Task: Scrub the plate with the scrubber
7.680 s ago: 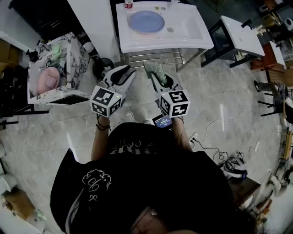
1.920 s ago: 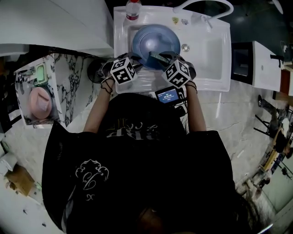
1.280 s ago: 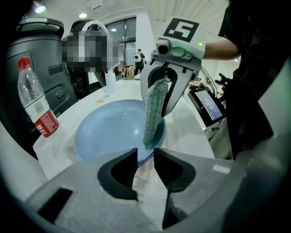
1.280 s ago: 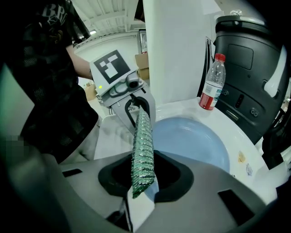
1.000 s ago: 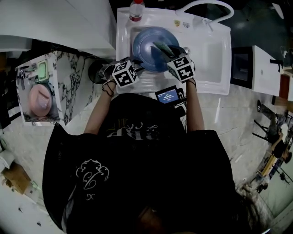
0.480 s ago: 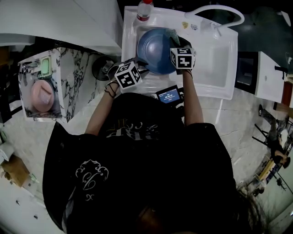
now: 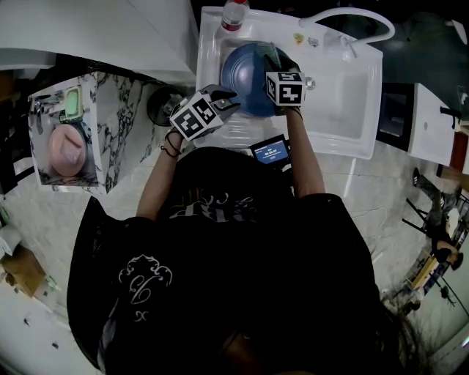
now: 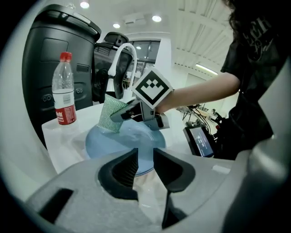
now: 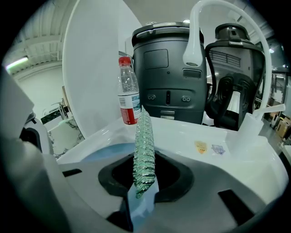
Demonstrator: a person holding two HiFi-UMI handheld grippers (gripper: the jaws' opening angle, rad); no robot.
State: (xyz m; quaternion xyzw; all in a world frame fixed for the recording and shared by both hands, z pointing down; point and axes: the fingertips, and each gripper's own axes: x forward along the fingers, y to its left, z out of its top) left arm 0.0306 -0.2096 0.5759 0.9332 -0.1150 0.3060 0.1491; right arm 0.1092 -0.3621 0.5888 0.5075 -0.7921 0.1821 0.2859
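Note:
A blue plate [image 7: 245, 73] lies in the white sink [image 7: 337, 95]. My right gripper [image 7: 275, 62] is over the plate's far right part, shut on a green mesh scrubber [image 7: 272, 53]. In the right gripper view the scrubber [image 9: 144, 150] stands upright out of the gripper [image 9: 141, 191], above the plate [image 9: 104, 152]. My left gripper [image 7: 229, 99] is at the plate's near left rim. In the left gripper view this gripper [image 8: 145, 166] has only a thin gap between its jaws, which sit over the rim of the plate [image 8: 109, 141] without clamping it. The scrubber [image 8: 111, 118] hangs beyond.
A water bottle [image 7: 233, 13] with a red cap stands at the sink's back left corner. A white curved faucet [image 7: 352, 18] arches at the back right. A small lit screen [image 7: 272, 150] sits at the sink's front edge. A marble side table [image 7: 66, 139] stands to the left.
I have walked up to the sink. In the last second the right gripper carried the scrubber across the plate toward its far side, and the left gripper turned in toward the plate's rim.

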